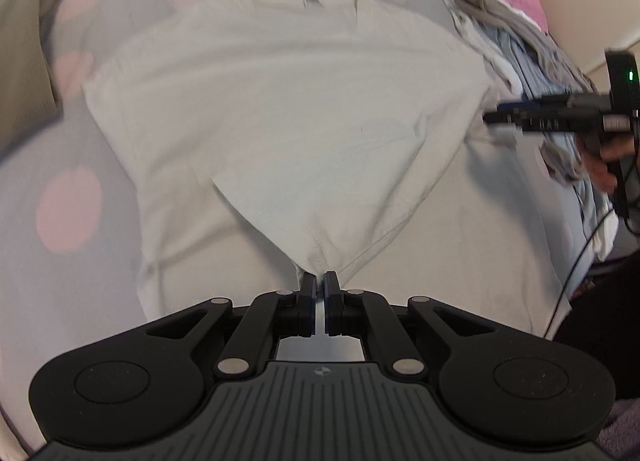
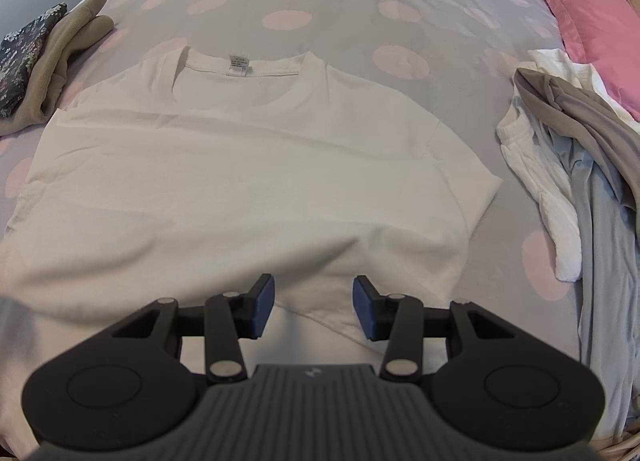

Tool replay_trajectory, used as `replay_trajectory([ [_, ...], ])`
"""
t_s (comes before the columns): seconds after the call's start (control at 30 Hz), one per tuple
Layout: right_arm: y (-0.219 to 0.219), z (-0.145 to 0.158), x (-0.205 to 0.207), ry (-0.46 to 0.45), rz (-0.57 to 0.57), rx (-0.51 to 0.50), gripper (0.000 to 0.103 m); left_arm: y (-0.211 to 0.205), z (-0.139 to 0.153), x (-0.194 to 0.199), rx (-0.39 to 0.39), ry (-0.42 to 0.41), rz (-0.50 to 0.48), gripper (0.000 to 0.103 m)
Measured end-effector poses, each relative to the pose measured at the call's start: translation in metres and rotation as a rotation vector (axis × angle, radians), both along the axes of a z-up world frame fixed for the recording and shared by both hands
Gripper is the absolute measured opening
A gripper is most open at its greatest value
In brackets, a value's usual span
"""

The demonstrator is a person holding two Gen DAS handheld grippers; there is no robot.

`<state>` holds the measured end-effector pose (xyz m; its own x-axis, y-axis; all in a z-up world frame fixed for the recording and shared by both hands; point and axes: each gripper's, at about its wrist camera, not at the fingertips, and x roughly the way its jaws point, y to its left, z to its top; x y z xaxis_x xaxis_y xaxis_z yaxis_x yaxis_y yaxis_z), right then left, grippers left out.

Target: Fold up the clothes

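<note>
Your left gripper [image 1: 320, 281] had its jaws pinched tight on the white T-shirt [image 2: 240, 181], drawing the hem corner up toward the collar. The shirt lay flat on the spotted bedspread [image 2: 340, 1], its length running straight away from you. Your right gripper [image 2: 314, 307] hovered half-wide and empty just over the near hem, closer to the other corner.

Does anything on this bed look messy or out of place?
Yes: a heap of unfolded clothes lies crumpled at the right, beside the flat white T-shirt, whose corner is pinched up by the left hand-held gripper.
</note>
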<state>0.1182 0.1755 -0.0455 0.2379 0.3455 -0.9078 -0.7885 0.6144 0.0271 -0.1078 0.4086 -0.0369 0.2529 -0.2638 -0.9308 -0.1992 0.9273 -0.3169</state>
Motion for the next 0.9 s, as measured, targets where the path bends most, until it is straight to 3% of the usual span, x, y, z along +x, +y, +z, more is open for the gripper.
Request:
replay_trajectory([
  [0.23,-0.005,0.003,-0.005,-0.015,0.009,0.004,0.047,-0.025,-0.039,-0.031,-0.028,0.116,-0.011,0.002],
  [0.5,-0.007,0.006,-0.007,-0.023,0.018,-0.004,0.048,-0.027,-0.046,-0.035,0.019,0.127,0.011,0.003],
  [0.67,-0.014,0.006,-0.007,-0.03,0.003,-0.003,0.049,-0.02,-0.031,-0.031,0.091,0.11,-0.006,0.026],
  [0.8,-0.021,0.005,-0.002,-0.031,-0.023,-0.006,0.049,-0.001,-0.017,-0.026,0.16,0.037,0.054,0.033],
  [0.9,-0.025,0.005,0.002,-0.03,-0.034,-0.008,0.049,0.011,-0.023,-0.021,0.209,0.007,0.096,0.034],
])
